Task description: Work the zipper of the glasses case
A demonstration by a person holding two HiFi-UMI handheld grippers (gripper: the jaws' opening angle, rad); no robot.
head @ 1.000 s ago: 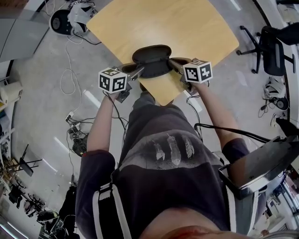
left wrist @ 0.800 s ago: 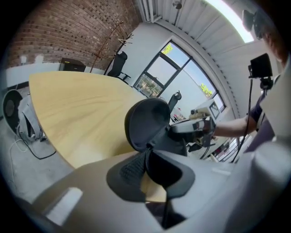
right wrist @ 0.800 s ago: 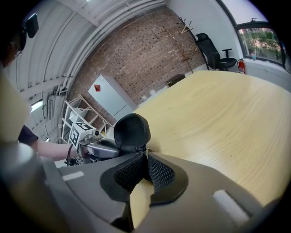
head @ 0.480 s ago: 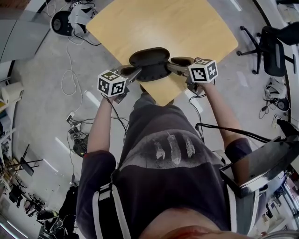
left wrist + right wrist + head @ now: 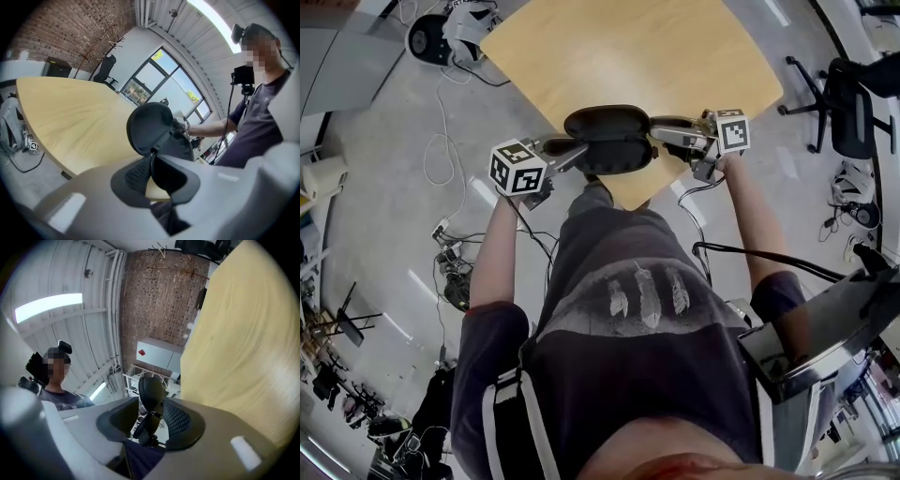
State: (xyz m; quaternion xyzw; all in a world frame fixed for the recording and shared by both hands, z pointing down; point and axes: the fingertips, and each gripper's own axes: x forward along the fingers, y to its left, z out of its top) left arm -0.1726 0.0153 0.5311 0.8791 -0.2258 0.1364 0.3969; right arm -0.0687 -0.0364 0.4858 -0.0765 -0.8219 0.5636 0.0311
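Note:
The black glasses case (image 5: 609, 139) hangs open like a clamshell above the near corner of the wooden table (image 5: 628, 47). My left gripper (image 5: 574, 150) is shut on the case's left end; in the left gripper view the pads (image 5: 136, 172) pinch its thin edge and the open lid (image 5: 150, 127) stands beyond them. My right gripper (image 5: 660, 129) is at the case's right end, and its jaws have just been opening. In the right gripper view the case (image 5: 151, 397) shows in the gap of the right gripper (image 5: 149, 419), with both pads clear of it.
The table's near corner (image 5: 630, 199) lies just below the case, over the person's body. An office chair (image 5: 848, 108) stands at the right on the grey floor. Cables (image 5: 441, 141) and a dark round device (image 5: 427, 37) lie at the left.
The case has come up off the table corner, with the left gripper gripping its end. The right gripper has risen, turned more level and opened its jaws off the case.

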